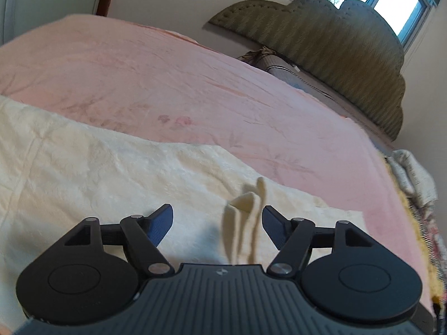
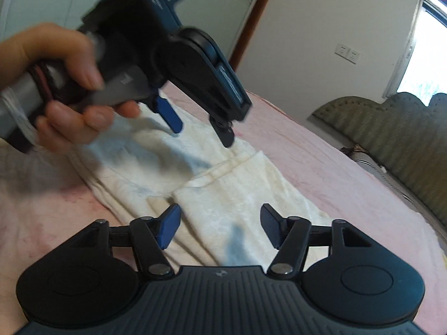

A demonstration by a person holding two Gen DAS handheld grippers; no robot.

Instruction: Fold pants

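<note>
Cream-white fleece pants (image 2: 229, 192) lie spread on a pink bed cover (image 2: 335, 167); they also show in the left wrist view (image 1: 97, 167). My left gripper (image 1: 218, 223) is open just above the pants, and a blurred raised fold of cream fabric (image 1: 245, 215) stands between its fingers, nearer the right pad. In the right wrist view the left gripper (image 2: 202, 132) hangs open over the far part of the pants, held by a hand (image 2: 61, 83). My right gripper (image 2: 220, 230) is open and empty above the near part of the pants.
A padded olive headboard (image 1: 335, 44) stands along the bed's far right side, below a window (image 1: 391, 0). A patterned yellow blanket (image 1: 413, 189) hangs at the bed's right edge. A door frame (image 2: 257, 22) and wall sockets (image 2: 347, 53) are behind.
</note>
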